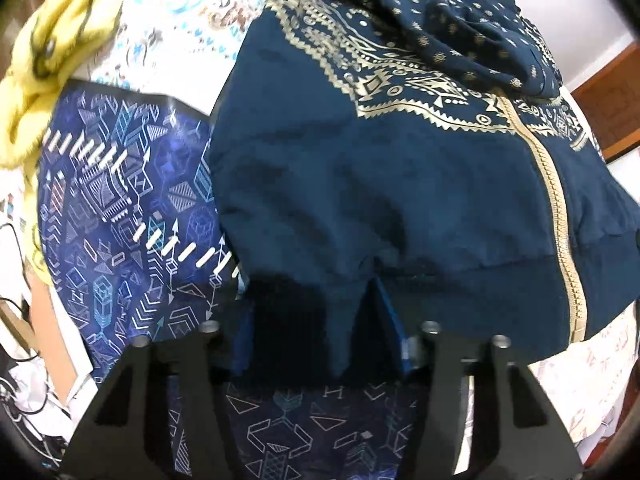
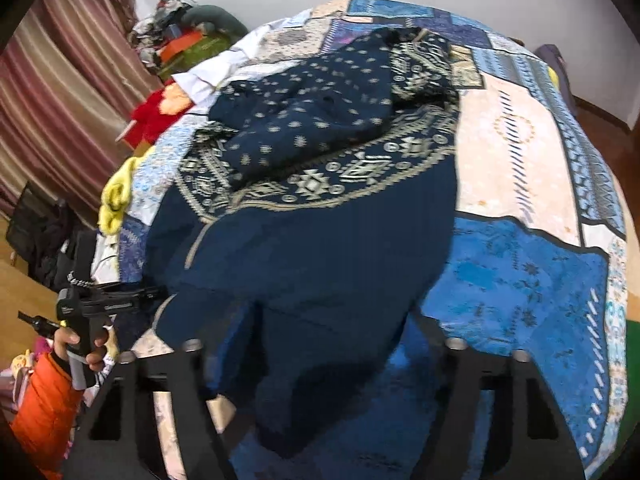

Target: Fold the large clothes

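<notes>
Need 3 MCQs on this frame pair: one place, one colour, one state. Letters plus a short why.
1. Where does the yellow cloth lie in the left wrist view?
A. left of the navy hoodie
B. on top of the hoodie
C. under the left tool

2. What colour is the hoodie's zipper?
A. red
B. pale gold
C. black

3. What is the hoodie's state?
A. hanging on a hanger
B. folded into a small square
C. spread on the patchwork quilt, hood bunched at its far end

Key:
1 A: the yellow cloth sits at the left edge, apart from the hoodie.
2 B: the teeth run pale gold down the navy front.
3 C: the body lies on the quilt.
</notes>
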`<state>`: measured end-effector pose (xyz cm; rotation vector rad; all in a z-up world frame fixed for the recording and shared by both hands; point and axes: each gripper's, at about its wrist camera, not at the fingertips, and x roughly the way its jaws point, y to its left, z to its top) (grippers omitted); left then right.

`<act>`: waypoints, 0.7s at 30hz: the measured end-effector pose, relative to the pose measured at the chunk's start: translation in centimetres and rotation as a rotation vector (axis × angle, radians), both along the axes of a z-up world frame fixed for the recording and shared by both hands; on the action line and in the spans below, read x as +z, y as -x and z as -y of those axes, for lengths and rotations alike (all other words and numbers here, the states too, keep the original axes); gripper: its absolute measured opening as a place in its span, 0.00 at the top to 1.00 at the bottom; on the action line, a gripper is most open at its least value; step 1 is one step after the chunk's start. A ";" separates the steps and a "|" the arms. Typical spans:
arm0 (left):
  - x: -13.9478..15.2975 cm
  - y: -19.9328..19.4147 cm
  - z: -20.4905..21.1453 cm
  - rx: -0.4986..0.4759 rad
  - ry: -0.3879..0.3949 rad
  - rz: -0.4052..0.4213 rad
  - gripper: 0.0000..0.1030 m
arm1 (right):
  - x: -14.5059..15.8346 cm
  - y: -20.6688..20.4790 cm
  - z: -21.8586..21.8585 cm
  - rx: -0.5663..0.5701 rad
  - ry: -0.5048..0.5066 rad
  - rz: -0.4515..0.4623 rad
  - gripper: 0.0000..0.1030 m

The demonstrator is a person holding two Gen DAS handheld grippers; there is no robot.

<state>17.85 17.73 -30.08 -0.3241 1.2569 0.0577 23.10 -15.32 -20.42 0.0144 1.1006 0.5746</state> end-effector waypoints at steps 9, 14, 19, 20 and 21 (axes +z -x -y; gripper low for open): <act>4.4 -2.0 -0.2 0.025 -0.001 0.076 0.87 | 0.1 -2.8 1.0 -0.050 -0.166 -0.042 0.88; 8.9 -4.8 -0.6 -0.001 -0.024 0.194 0.89 | 2.6 -5.3 1.1 -0.070 -0.193 0.057 0.91; 14.4 -9.4 -1.7 -0.006 0.020 0.336 0.90 | 5.3 -9.5 1.0 -0.104 -0.193 0.164 0.92; 15.3 -10.6 -1.7 -0.005 0.001 0.353 0.90 | 5.7 -10.5 0.7 -0.110 -0.178 0.189 0.92; 16.2 -11.7 -1.8 -0.003 -0.026 0.374 0.90 | 6.3 -11.9 0.2 -0.114 -0.156 0.218 0.92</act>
